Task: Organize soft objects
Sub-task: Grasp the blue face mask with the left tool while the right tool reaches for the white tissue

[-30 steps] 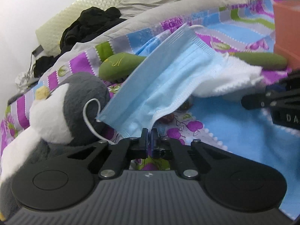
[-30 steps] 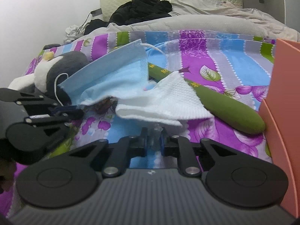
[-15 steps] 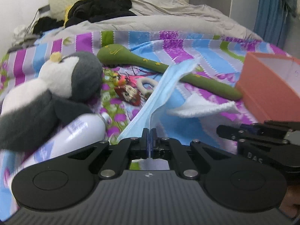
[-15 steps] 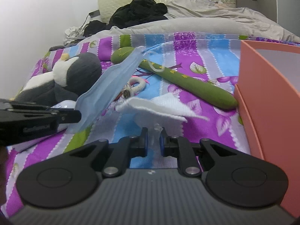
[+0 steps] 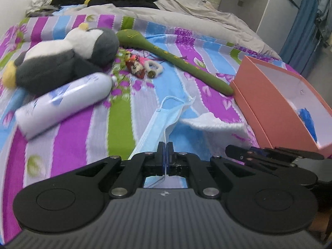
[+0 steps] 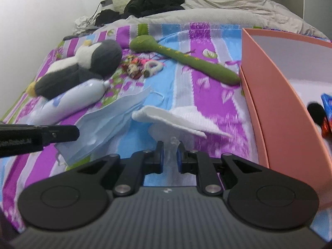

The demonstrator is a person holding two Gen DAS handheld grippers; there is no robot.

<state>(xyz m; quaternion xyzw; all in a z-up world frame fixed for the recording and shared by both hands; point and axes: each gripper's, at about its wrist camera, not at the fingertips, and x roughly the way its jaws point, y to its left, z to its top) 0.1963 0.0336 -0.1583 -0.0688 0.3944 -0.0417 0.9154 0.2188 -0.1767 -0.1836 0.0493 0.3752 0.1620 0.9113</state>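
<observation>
Over the striped bed (image 5: 87, 137), the left gripper (image 5: 165, 145) pinches a blue face mask (image 5: 164, 120), the right gripper (image 6: 170, 145) clamps a white cloth (image 6: 182, 120); both should clear the rim of the pink box (image 5: 269, 108) before release

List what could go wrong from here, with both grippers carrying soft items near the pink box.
1. The face mask hangs from the left gripper by one edge, trailing low; it may snag on the bedspread.
2. The white cloth in the right gripper droops limply and could catch the pink box wall.
3. The grippers sit close together and might collide.
</observation>
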